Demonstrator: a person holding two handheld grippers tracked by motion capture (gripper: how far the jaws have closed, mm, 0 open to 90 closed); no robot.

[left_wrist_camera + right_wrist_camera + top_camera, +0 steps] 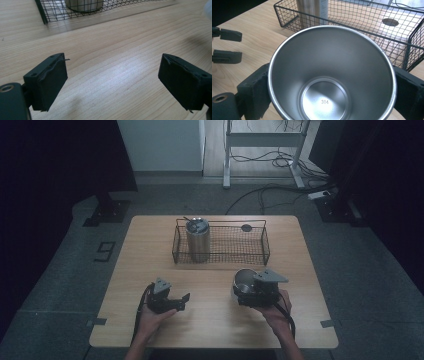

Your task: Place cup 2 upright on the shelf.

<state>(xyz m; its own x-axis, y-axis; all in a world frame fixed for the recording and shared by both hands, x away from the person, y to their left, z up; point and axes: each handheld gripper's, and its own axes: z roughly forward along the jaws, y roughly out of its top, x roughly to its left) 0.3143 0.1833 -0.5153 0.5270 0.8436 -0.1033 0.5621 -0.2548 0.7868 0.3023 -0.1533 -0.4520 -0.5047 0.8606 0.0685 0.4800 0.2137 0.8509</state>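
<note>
1. Round brushed steel cup [332,75]: smooth, satin-shiny metal inside.
2. Pale wooden counter [112,75]: fine grain, matt.
3. Black wire mesh basket [367,27]: thin, dull metal.
4. Gripper jaws: matt black, rough-edged plastic.

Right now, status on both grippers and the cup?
Right gripper shut on steel cup. Left gripper open, empty. Wire basket ahead holds a tumbler.

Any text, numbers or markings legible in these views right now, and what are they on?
"304": stamped on the inside bottom of the steel cup held in the right tool.
"9": a dark figure that reads like a 9 on the floor left of the table; it could be a 6 seen from the other side.
No readable label on the steel tumbler in the wire basket.
</note>
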